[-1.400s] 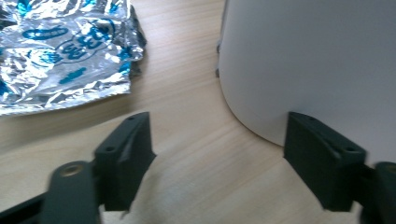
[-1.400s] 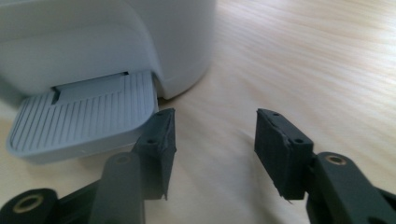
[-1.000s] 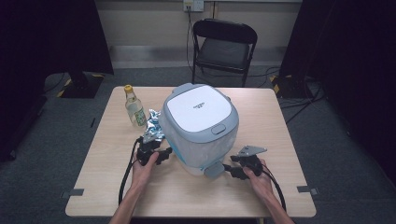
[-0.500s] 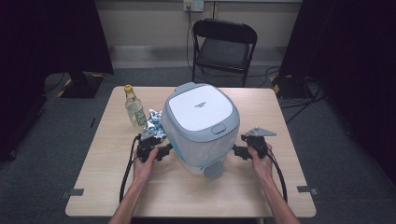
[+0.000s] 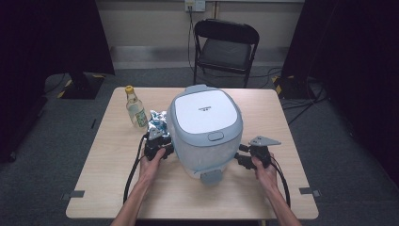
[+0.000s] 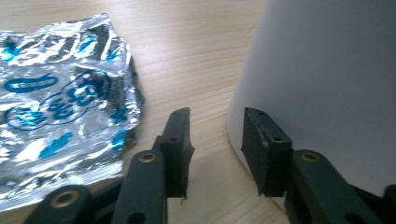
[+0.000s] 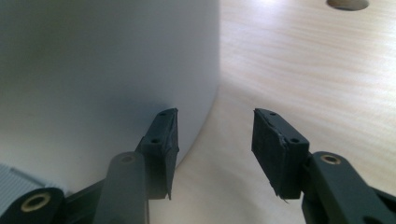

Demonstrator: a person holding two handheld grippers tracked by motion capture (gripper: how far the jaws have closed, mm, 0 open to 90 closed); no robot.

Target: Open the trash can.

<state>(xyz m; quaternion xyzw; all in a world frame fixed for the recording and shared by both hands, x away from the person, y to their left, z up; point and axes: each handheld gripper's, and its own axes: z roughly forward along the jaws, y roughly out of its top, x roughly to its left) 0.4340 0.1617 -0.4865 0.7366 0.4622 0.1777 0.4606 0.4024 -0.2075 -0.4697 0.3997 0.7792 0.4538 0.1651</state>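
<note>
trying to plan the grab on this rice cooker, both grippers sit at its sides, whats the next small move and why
Probably press both inward against the rice cooker body. The left hand-held gripper and the right hand-held gripper each sit low beside its white wall, jaws open and holding nothing, so neither grips it yet. Keep the left one off the foil packet lying right next to it.

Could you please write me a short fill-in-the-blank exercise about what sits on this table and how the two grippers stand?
1. Both grippers flank the large white rice cooker, whose lid is ____.
2. The crumpled foil packet lies between the cooker and the ____ with the yellow cap.
3. The left gripper and the right gripper each have their jaws ____.
4. Behind the table stands a black folding ____.

Missing words: closed; bottle; open; chair
</note>
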